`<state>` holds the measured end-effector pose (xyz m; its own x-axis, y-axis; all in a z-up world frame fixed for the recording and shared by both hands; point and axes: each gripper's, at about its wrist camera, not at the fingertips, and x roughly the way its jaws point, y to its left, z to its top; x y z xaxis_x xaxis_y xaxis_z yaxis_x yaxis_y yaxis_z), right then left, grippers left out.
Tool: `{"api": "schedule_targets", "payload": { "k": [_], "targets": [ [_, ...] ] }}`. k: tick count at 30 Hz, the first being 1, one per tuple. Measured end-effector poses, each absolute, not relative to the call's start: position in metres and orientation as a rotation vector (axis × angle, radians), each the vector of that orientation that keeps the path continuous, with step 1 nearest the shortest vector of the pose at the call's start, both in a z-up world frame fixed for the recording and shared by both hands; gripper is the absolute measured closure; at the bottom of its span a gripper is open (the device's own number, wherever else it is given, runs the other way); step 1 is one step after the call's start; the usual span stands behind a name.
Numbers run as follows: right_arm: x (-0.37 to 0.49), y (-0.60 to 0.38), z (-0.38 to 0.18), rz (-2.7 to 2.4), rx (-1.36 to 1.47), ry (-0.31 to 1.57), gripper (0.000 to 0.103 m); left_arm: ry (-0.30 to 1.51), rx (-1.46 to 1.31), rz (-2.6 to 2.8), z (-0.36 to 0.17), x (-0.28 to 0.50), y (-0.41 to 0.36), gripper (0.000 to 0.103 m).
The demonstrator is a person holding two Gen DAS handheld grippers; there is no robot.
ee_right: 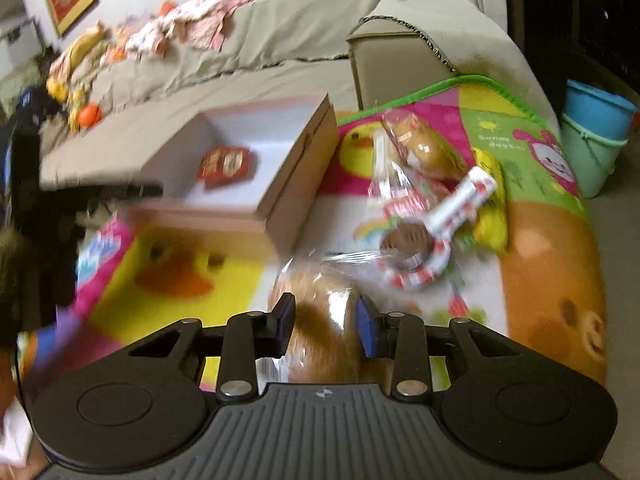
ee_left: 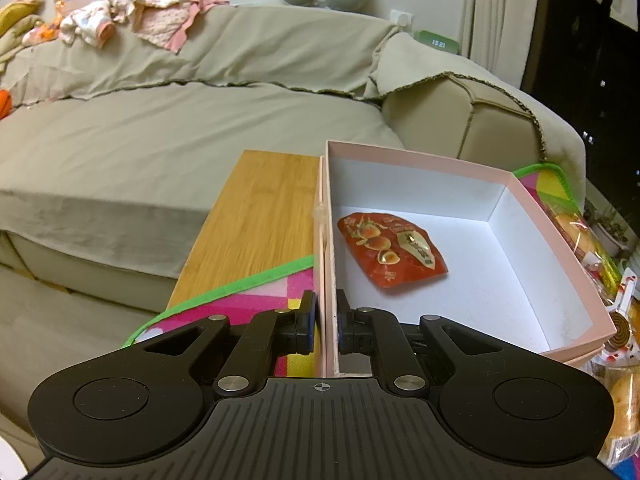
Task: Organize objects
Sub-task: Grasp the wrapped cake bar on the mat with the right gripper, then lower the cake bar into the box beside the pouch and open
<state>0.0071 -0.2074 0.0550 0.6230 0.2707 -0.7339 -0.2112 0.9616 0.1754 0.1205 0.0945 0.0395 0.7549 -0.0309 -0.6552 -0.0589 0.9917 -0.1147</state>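
Left tool (ee_left: 324, 320): jaws clenched on the near side wall of the shallow pink cardboard box with white inside (ee_left: 516, 188); one pad outside the wall, one inside, both pressed flat to it.

Inside the box, ahead of the left tool and slightly right of it: a flat red foil snack packet (ee_left: 390, 250), lying on the box floor, apart from all four walls.

The box sits partly on a bright patchwork play mat with green edging (ee_left: 256, 300), which covers a light bamboo table (ee_left: 260, 208). A beige-covered sofa (ee_left: 160, 128) stands beyond the box.

Right tool (ee_right: 325, 326): jaws part-closed around a brown bread roll in clear plastic wrap (ee_right: 320, 320). The roll fills the gap between the two blue pads; the view is blurred, so whether the pads press the wrapper cannot be told. The roll lies on the mat, on the near side of the box, toward the right tool.

Right of the box on the mat: a second wrapped brown bun (ee_right: 420, 144) and a red-and-white patterned toy pan (ee_right: 424, 248), both well ahead of the right tool.
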Motion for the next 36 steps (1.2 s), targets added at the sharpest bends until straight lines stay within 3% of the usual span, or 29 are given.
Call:
{"api": "schedule_targets", "payload": {
  "k": [3, 5, 6, 7, 14, 15, 16, 26, 36],
  "targets": [
    [-0.013, -0.207, 0.055, 0.246, 0.029, 0.856, 0.067, 0.715, -0.129, 0.012, 0.04, 0.121, 0.095, 0.092],
    [-0.018, -0.207, 0.056, 0.218, 0.031, 0.846, 0.046, 0.715, -0.126, 0.011, 0.04, 0.121, 0.095, 0.092],
    [-0.018, -0.207, 0.056, 0.203, 0.042, 0.834, 0.027, 0.715, -0.124, 0.01, 0.04, 0.12, 0.095, 0.092],
    [-0.017, -0.207, 0.057, 0.187, 0.057, 0.818, 0.021, 0.712, -0.12, 0.009, 0.04, 0.12, 0.094, 0.092],
    [0.002, -0.174, 0.044, 0.13, 0.007, 0.786, 0.024, 0.698, -0.094, 0.001, 0.043, 0.115, 0.092, 0.092],
    [0.004, -0.168, 0.041, 0.123, -0.022, 0.79, 0.039, 0.698, -0.094, -0.002, 0.043, 0.115, 0.093, 0.092],
    [0.005, -0.163, 0.039, 0.123, -0.048, 0.798, 0.047, 0.698, -0.093, -0.004, 0.042, 0.115, 0.093, 0.092],
    [-0.024, -0.154, 0.078, 0.264, -0.041, 0.802, 0.049, 0.696, -0.102, -0.006, 0.042, 0.113, 0.094, 0.092],
    [0.025, -0.115, 0.16, 0.366, 0.012, 0.571, 0.049, 0.698, -0.104, -0.017, 0.043, 0.114, 0.095, 0.092]
  ]
}}
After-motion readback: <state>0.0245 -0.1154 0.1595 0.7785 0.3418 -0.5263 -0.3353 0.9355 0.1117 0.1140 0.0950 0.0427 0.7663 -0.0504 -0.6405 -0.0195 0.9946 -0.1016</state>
